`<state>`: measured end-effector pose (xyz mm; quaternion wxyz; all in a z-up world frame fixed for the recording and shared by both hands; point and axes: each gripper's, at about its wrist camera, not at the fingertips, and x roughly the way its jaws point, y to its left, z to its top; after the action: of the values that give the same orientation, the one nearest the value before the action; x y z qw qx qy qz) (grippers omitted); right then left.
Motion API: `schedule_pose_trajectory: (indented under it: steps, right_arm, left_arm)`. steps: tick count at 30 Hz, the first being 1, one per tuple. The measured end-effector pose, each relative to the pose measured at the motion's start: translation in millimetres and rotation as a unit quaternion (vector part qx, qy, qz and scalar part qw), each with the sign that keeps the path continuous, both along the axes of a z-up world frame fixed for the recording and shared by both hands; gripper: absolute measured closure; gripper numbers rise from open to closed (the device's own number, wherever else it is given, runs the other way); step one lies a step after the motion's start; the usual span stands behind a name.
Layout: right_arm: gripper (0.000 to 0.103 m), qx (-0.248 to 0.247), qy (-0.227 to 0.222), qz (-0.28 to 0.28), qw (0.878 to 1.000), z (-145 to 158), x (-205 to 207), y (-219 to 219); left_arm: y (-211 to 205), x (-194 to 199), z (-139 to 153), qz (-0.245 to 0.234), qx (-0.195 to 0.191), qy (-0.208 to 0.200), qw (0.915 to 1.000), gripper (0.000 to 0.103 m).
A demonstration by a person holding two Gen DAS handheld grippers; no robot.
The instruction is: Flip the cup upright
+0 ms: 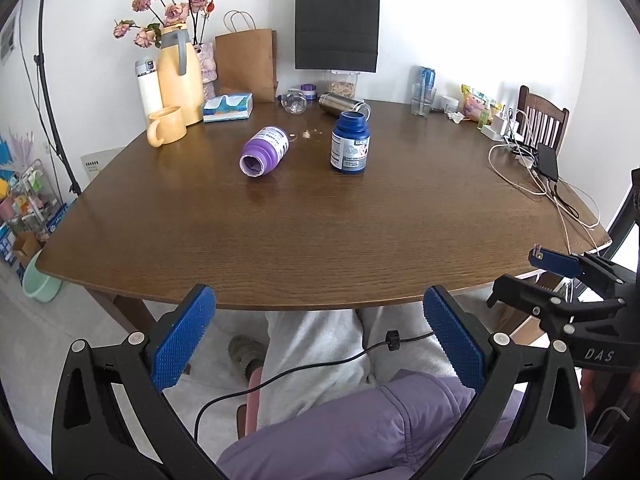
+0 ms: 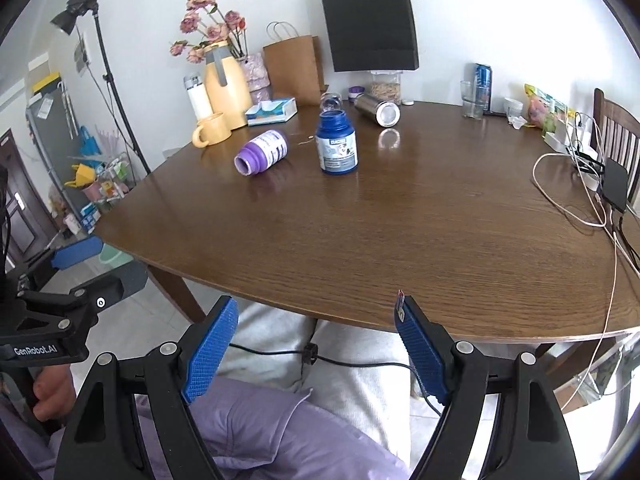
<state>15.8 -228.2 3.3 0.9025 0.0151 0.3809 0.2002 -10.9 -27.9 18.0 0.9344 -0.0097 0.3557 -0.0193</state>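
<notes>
A steel cup (image 1: 342, 104) (image 2: 378, 109) lies on its side at the back of the brown table (image 1: 320, 232), its base turned toward the right wrist view. A purple bottle (image 1: 264, 152) (image 2: 262, 153) also lies on its side, its open mouth facing me. Beside it a blue bottle (image 1: 350, 142) (image 2: 336, 144) stands upright. My left gripper (image 1: 318, 320) (image 2: 120, 258) and right gripper (image 2: 316, 308) (image 1: 516, 276) are both open and empty. They hover off the near table edge, over a person's lap, far from all of these objects.
At the back left are a yellow mug (image 1: 167, 125), a yellow jug (image 1: 178, 76), a tissue box (image 1: 228, 107) and paper bags (image 1: 246, 64). A clear jar (image 1: 294, 101) lies on its side. Cables and a power strip (image 1: 532, 160) crowd the right edge beside a chair (image 1: 540, 116).
</notes>
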Motion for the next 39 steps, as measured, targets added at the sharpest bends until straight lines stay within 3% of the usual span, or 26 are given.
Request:
schedule_pose_trajectory:
  steps: [39]
  right_arm:
    - [0.018,0.003,-0.016,-0.013,1.000,3.2,-3.1,-5.4]
  left_arm:
    - [-3.7,-8.4,2.8,0.018,0.013,-0.021,0.9995,0.000]
